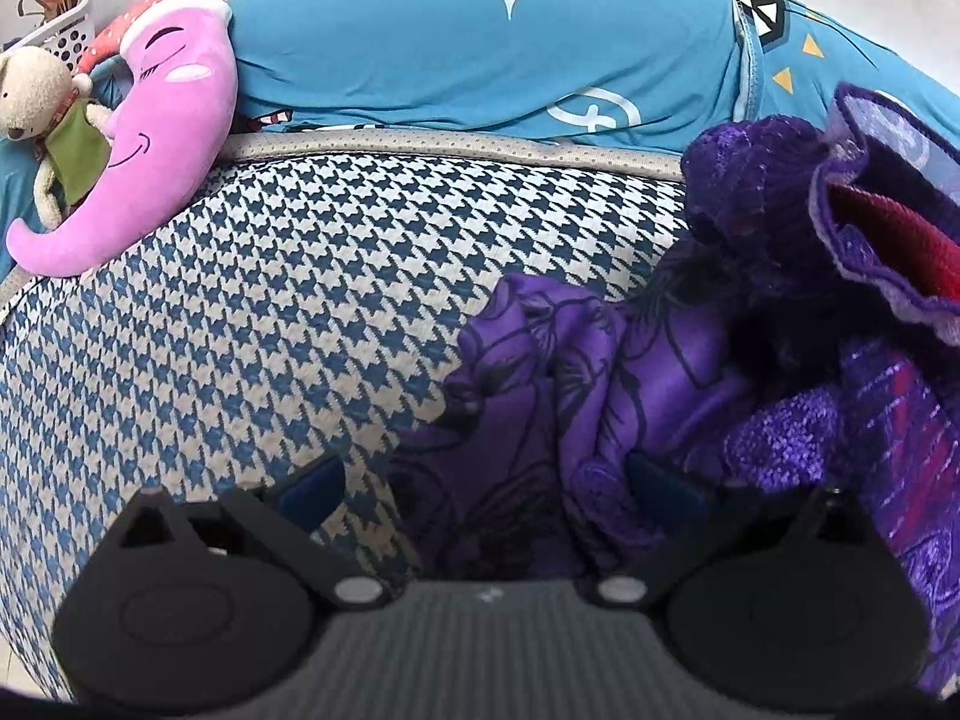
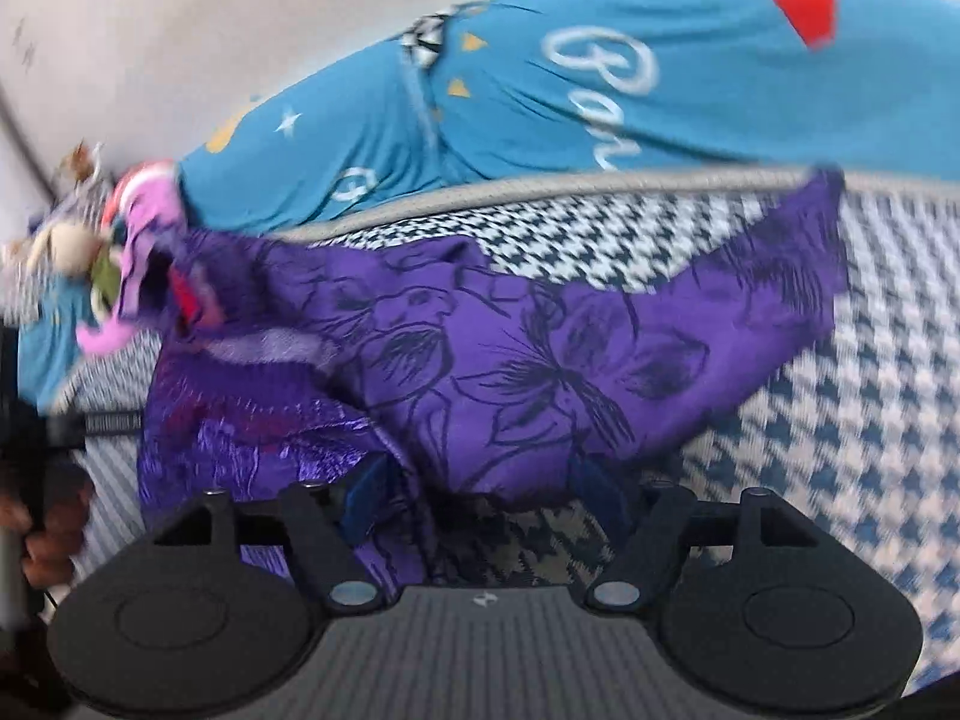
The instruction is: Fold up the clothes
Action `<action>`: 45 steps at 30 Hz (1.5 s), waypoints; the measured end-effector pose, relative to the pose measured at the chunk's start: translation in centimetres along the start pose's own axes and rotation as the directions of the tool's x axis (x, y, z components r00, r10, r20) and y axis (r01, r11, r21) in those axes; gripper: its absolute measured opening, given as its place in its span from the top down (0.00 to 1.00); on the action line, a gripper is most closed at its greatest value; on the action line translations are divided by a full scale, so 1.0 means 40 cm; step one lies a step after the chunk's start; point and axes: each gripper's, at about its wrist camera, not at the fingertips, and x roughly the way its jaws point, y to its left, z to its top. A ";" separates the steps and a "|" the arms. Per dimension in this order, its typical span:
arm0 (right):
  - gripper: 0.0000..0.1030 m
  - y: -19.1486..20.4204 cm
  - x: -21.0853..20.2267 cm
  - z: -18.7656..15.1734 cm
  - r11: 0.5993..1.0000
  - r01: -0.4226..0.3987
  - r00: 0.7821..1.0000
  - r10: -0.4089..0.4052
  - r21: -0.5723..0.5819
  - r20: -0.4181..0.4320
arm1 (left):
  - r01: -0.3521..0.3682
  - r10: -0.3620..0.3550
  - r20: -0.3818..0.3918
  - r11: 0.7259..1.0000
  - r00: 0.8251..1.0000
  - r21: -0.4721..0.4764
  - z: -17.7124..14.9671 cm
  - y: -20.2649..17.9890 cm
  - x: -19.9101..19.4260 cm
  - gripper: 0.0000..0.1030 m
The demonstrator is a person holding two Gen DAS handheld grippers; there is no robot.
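Left wrist view: my left tongs [image 1: 489, 489] are spread wide, with a fold of the purple garment [image 1: 678, 372] lying between them on the houndstooth bed [image 1: 258, 300]. Right wrist view: my right tongs [image 2: 480, 495] are also spread, around the garment's blurred floral cloth.

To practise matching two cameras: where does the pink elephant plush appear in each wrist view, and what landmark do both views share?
Left wrist view: the pink elephant plush lies upper left, sharp, beside a teddy bear.
Right wrist view: it sits at the far left edge, small and blurred, partly behind the purple floral garment.
Shared landmark: the blue pillow with white stars, above the houndstooth bed cover.
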 end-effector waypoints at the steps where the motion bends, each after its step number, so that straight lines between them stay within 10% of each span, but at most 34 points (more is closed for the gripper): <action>1: 0.31 -0.012 0.001 0.002 0.999 -0.006 1.000 0.006 0.033 -0.001 | -0.001 0.001 0.000 1.000 1.000 0.001 0.000 0.001 0.000 0.00; 14: 0.31 -0.103 0.063 0.024 0.956 -0.004 1.000 -0.001 0.292 0.017 | 0.001 -0.001 0.003 1.000 1.000 0.014 -0.002 0.003 -0.004 0.00; 20: 0.86 -0.061 0.083 0.061 0.969 -0.006 0.993 -0.023 0.246 0.115 | 0.010 -0.011 0.011 1.000 1.000 0.027 -0.003 0.001 -0.015 0.00; 26: 0.90 -0.018 0.047 0.122 0.956 -0.138 0.957 0.062 0.258 0.284 | 0.029 -0.030 0.032 0.999 0.999 0.045 -0.002 0.003 -0.032 0.00; 31: 0.84 0.057 -0.011 0.172 0.938 -0.320 0.881 0.242 0.135 0.407 | 0.052 -0.060 0.074 0.993 0.995 0.106 -0.013 -0.009 -0.061 0.00; 45: 0.35 0.114 -0.014 0.076 0.976 -0.208 0.966 0.215 -0.064 0.143 | 0.121 -0.126 0.085 0.991 0.988 0.063 0.000 0.007 -0.084 0.00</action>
